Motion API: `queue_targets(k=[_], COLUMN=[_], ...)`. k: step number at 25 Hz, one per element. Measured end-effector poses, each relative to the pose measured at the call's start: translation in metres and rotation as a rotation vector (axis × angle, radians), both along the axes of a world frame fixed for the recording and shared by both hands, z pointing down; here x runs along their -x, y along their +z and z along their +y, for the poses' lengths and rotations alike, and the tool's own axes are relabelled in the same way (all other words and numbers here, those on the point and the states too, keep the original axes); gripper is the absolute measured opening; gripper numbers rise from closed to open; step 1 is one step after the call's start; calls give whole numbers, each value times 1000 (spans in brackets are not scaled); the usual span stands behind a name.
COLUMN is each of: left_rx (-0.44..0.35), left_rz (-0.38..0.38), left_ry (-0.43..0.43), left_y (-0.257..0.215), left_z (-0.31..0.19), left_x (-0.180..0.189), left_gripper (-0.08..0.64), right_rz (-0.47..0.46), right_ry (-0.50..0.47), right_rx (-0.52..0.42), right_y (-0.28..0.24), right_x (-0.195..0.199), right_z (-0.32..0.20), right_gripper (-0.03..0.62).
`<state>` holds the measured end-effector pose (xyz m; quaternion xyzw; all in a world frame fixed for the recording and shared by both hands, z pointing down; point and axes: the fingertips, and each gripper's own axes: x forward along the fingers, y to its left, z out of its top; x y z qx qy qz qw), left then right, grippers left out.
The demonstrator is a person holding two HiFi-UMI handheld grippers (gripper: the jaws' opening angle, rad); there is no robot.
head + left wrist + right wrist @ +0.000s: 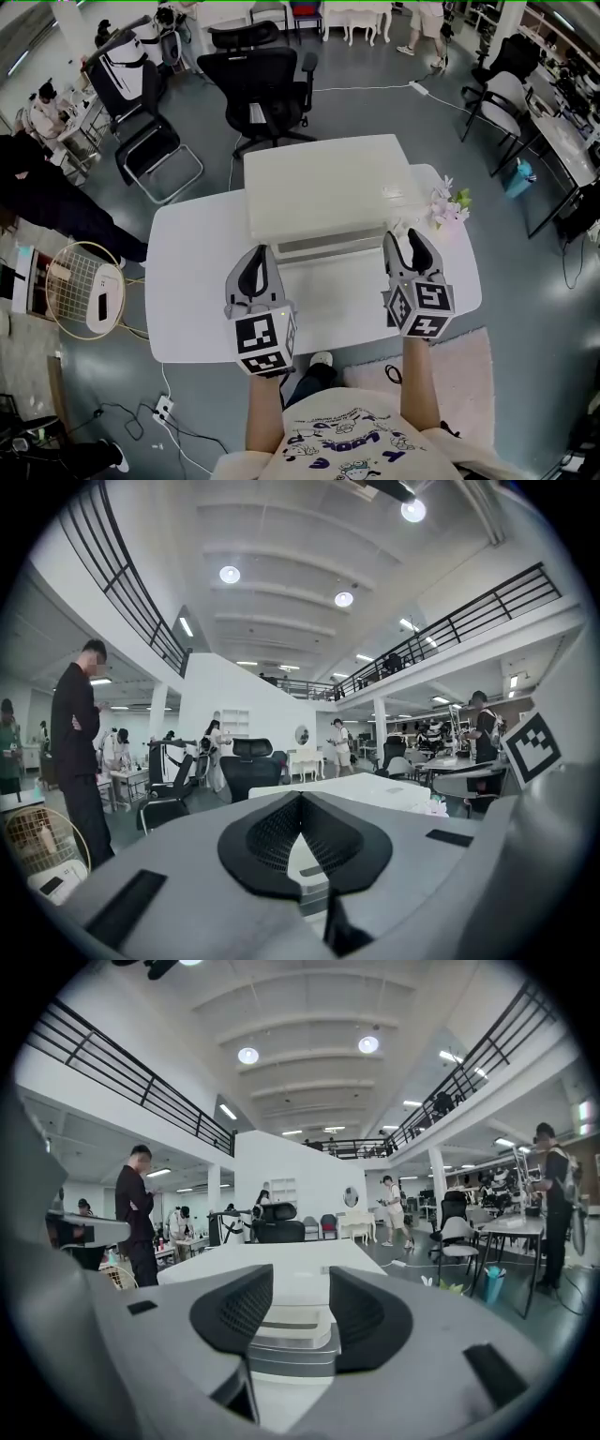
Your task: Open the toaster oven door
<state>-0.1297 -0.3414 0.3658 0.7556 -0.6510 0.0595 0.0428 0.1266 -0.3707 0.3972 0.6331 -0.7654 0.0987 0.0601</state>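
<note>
So from where I'm standing, nothing has really happened yet on the door front. Going from the left: there's a round fan [82, 289] on the floor off the table's left edge, nothing to do with this. Then the left gripper [260, 251] hovers over the near part of the white table [187, 281], its fingertips pressed together with nothing between them, short of the oven. The toaster oven [323, 192] sits in the middle against the table's far edge, front facing the person, and its door looks fully shut to me, handle strip along the front. The right gripper [403, 239] is near the oven's front right corner, fingers spread apart and empty, lined up roughly with the door but not touching it as far as I can tell. A little bunch of flowers [450, 206] sits by the right edge. So I'd say: approach only; grabbing the handle and swinging the door down are both left to do.
</note>
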Motion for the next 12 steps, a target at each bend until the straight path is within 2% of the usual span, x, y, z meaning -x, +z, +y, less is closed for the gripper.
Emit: queue_targets(k=[2, 12], left_rx=[5, 39], left_rz=[0, 9], left_ry=[5, 14], left_y=[3, 20], left_z=[-5, -19], left_x=[2, 9], left_gripper=[5, 5], right_rz=[5, 33], right_ry=[9, 12], right_rx=[13, 86], right_y=[5, 28], right_x=[0, -2], right_z=[-4, -24], right_gripper=[161, 161])
